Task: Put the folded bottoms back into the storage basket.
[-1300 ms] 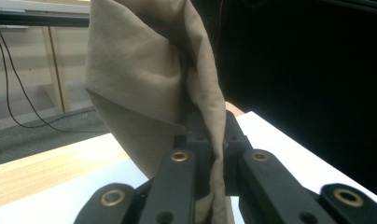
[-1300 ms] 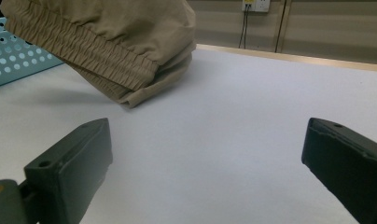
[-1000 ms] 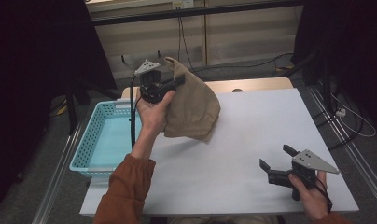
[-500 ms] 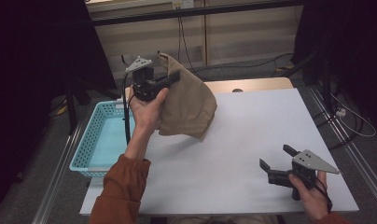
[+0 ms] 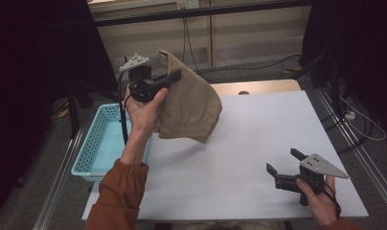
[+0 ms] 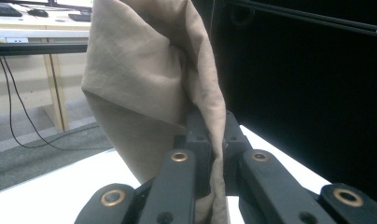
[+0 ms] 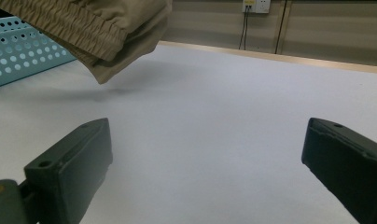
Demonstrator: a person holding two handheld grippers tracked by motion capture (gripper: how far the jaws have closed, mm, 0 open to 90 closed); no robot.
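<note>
**Tan cloth lifted clear, basket waiting at the left edge**

The left gripper [image 5: 170, 77] is clamped tight on a fold of the tan garment [image 5: 189, 103] — in the left gripper view the fabric [image 6: 149, 70] is pinched flat between the two black jaws with no gap showing. The pinch sits near the top of the cloth, so the rest hangs down freely in a loose bundle; that high hold is likely chosen so the whole piece drapes under its own weight instead of dragging. The garment hangs in the air above the left part of the tabletop [image 5: 258, 143], toward the far edge, its lowest corner just off the white surface, as the shadow beneath it in the right gripper view suggests. An elastic, gathered hem [image 7: 79, 23] shows there, so this looks like a waistband or cuff.

The light blue basket [image 5: 93, 146] stands beside the left edge of the tabletop, right next to the raised cloth — a likely place for the garment to go, though that is only a judgement.

The right gripper [image 5: 283, 168] rests low near the near right corner, well apart from the cloth. Its jaws stand wide apart and hold nothing; it seems parked out of the way while one hand carries the load.
</note>
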